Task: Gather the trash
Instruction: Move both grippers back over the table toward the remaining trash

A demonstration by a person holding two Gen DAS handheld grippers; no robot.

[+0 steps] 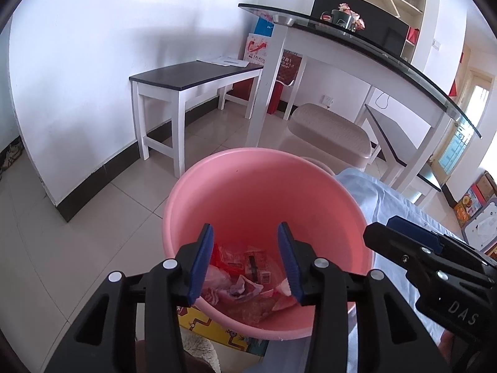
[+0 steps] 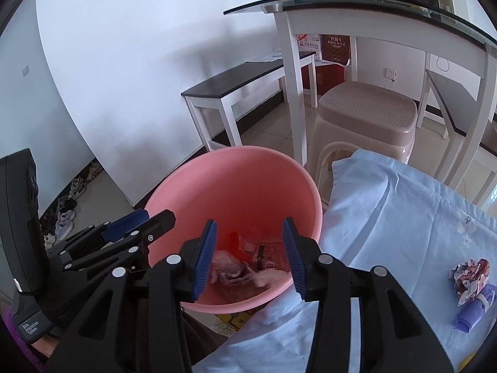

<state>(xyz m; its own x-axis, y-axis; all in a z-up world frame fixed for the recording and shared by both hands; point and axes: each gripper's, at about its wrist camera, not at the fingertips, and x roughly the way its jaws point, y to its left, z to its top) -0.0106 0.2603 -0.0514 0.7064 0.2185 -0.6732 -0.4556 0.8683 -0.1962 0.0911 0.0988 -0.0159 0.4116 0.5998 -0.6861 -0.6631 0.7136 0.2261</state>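
Progress: wrappers (image 1: 245,267) lie in pink bucket (image 1: 264,192) | both tongs, left gripper (image 1: 245,264) and right gripper (image 2: 248,255), gape empty | crumpled paper (image 2: 469,276) and purple scrap (image 2: 472,310) remain, lower right on blue cloth (image 2: 388,217)

In the left wrist view, white letters "DAS" stand on the black body of the other gripper (image 1: 403,242) at lower right. In the right wrist view, "Data Acquisition System" is printed in white on the black housing (image 2: 29,328) at lower left. "LELECHA" reads on a white and red box (image 2: 307,43) under the glass table, upper centre. Print on the neighbouring dark red box (image 2: 337,45) is too small to read.
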